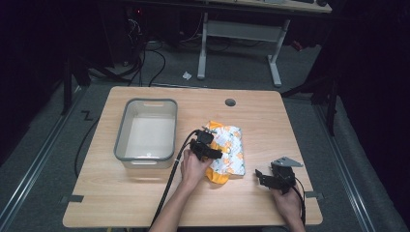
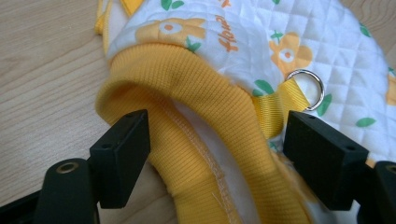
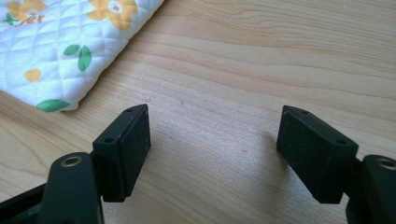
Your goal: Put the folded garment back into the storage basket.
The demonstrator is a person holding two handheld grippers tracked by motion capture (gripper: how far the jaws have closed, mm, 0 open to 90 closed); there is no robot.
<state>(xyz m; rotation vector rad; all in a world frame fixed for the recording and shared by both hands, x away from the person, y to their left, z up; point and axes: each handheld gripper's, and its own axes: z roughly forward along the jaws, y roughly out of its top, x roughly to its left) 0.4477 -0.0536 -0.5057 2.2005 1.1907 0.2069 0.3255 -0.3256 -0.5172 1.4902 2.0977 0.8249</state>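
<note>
- Quilted cloth garment (image 1: 227, 152), white with orange flowers and green leaves, lies folded on the wooden table (image 1: 145, 193), near its middle and a little toward our side.
- Its ribbed orange cuff (image 2: 187, 88) curls up at the near end; in the left gripper view we see it as a thick folded band running down between the jaws.
- We also see an orange webbing strap (image 2: 275, 105) sewn to the quilting, with a small metal ring (image 2: 309, 88) threaded through it, just beside the jaw at the right of that view.
- Our left gripper (image 1: 212, 152) sits on the near left part of the garment. Its jaws stand wide apart, one on each side of the orange cuff, and have not closed on it; we cannot tell whether either pad touches the fabric.
- Our left hand (image 1: 193, 166) holds that gripper from the near side, and its black cable (image 1: 169, 179) trails back toward the table's near edge.
- Our right gripper (image 1: 263, 176) is to the right of the garment, apart from it, low over bare wood. Its jaws are also wide and hold nothing.
- In the right gripper view a rounded corner of the garment (image 3: 60, 100) lies at the upper left, clear of the jaws.
- A grey plastic tub (image 1: 123, 140) stands on the table to the left of the garment, near it but not touching.
</note>
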